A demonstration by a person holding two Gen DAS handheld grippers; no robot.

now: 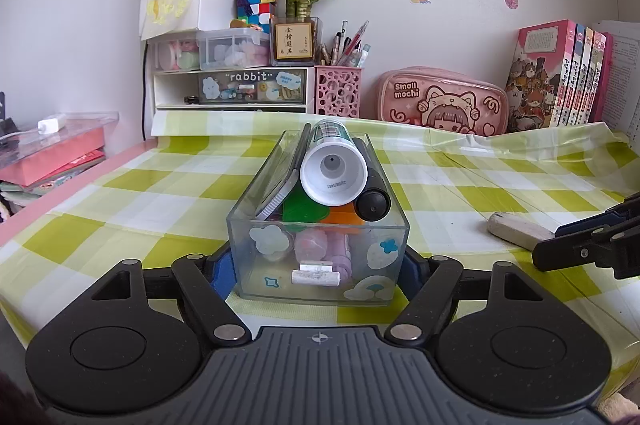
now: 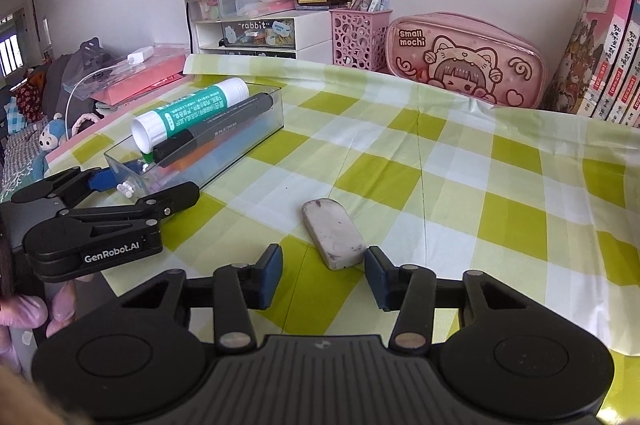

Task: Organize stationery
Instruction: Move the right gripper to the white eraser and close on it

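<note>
A clear plastic box (image 1: pixel 320 257) stands on the checked tablecloth, filled with a white glue stick (image 1: pixel 334 171), a black marker (image 1: pixel 372 201) and small erasers. My left gripper (image 1: pixel 318 265) is shut on the near end of the box, one finger at each side wall. The box also shows in the right wrist view (image 2: pixel 236 141), with the left gripper (image 2: pixel 116 193) on it. A worn white eraser (image 2: pixel 334 239) lies on the cloth. My right gripper (image 2: pixel 323 273) is open, its fingertips just short of the eraser's near end. The eraser also shows in the left wrist view (image 1: pixel 518 231).
A pink pen holder (image 1: pixel 339 90), a pink "Small mochi" pencil case (image 1: pixel 442 101), a row of books (image 1: pixel 560 77) and a white drawer unit (image 1: pixel 232 85) line the back wall. Pink folders (image 1: pixel 52 153) lie stacked at the left off the cloth.
</note>
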